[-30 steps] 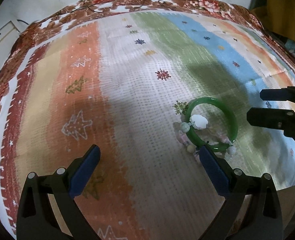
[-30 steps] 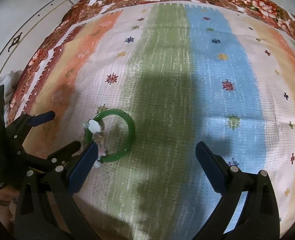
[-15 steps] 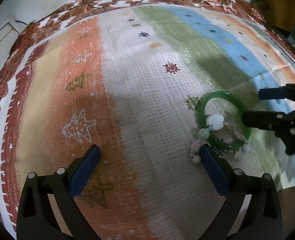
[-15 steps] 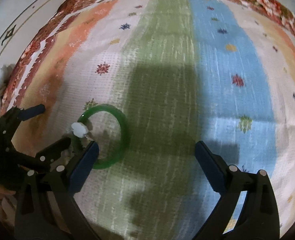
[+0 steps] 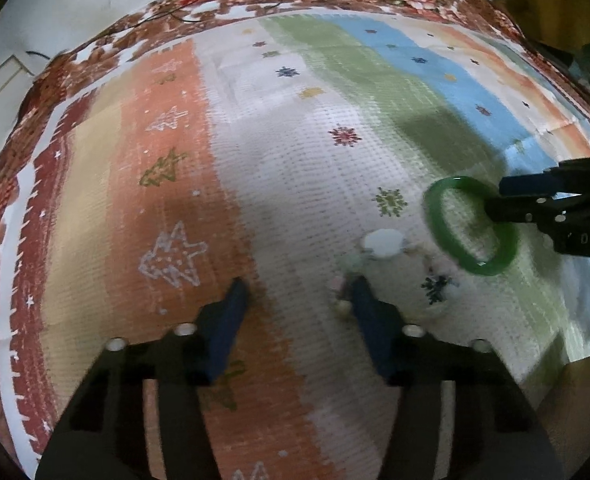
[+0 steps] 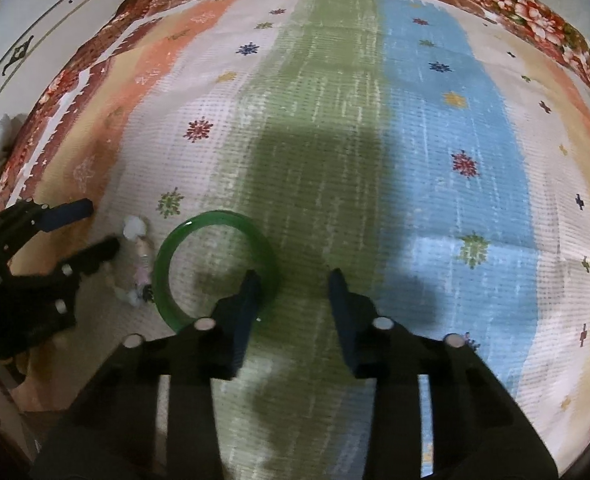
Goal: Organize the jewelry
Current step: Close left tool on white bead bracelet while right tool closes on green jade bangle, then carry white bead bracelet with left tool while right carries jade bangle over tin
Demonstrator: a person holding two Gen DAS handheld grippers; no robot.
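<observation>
The glossy green jade-like bangle (image 6: 215, 264) now lies clear of the pale beaded bracelet with a white flower charm (image 6: 137, 256), which a sec ago overlapped it; bracelet sits just beside, at bangle's 9 o'clock in right wrist view. Right hand-held gripper (image 6: 293, 284) has narrowed vs. before, one finger inside the ring, other outside, rim not yet pinched. Left hand-held gripper (image 5: 297, 292) also narrower, holding nothing, one finger touching bracelet. Both on striped woven cloth (image 6: 415, 160) over the surface. Prob. separation done; bangle pickup next.
</observation>
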